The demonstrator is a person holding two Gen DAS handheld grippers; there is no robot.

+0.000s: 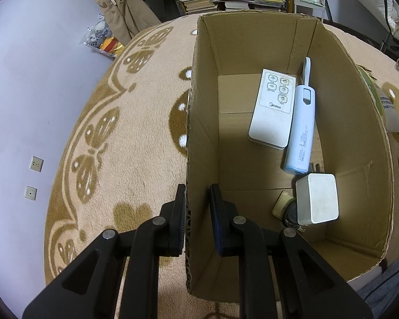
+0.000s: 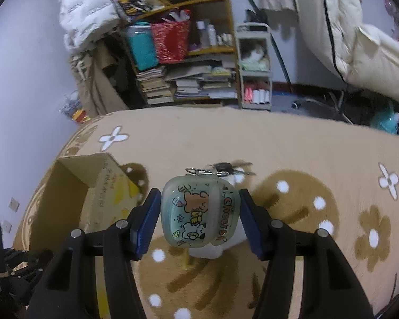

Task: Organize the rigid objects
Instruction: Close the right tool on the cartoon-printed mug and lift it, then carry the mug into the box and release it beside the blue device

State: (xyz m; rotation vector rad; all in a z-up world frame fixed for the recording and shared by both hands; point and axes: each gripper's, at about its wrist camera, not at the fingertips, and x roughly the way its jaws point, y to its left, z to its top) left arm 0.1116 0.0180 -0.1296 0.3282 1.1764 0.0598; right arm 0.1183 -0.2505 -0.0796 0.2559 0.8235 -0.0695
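Note:
In the left wrist view an open cardboard box (image 1: 340, 85) stands on the rug. My left gripper (image 1: 198, 199) is shut on its left wall, one finger outside and one inside. On the box floor lie a white remote control (image 1: 271, 109), a pale blue power bank (image 1: 302, 130) and a white charger block (image 1: 318, 198). In the right wrist view my right gripper (image 2: 199, 212) is shut on a translucent earbud case (image 2: 199, 212) printed with cartoon animals, lifted above the rug. A metal clip with keys (image 2: 220, 172) hangs from the case's far end. The box (image 2: 74, 186) lies to the lower left.
A beige rug (image 2: 279, 146) with brown flower patterns covers the floor. A small white object (image 2: 207, 250) lies on it under the held case. A crowded bookshelf (image 2: 186, 61), a small trolley (image 2: 255, 66) and hanging coats stand beyond the rug. A tube (image 1: 388, 106) lies right of the box.

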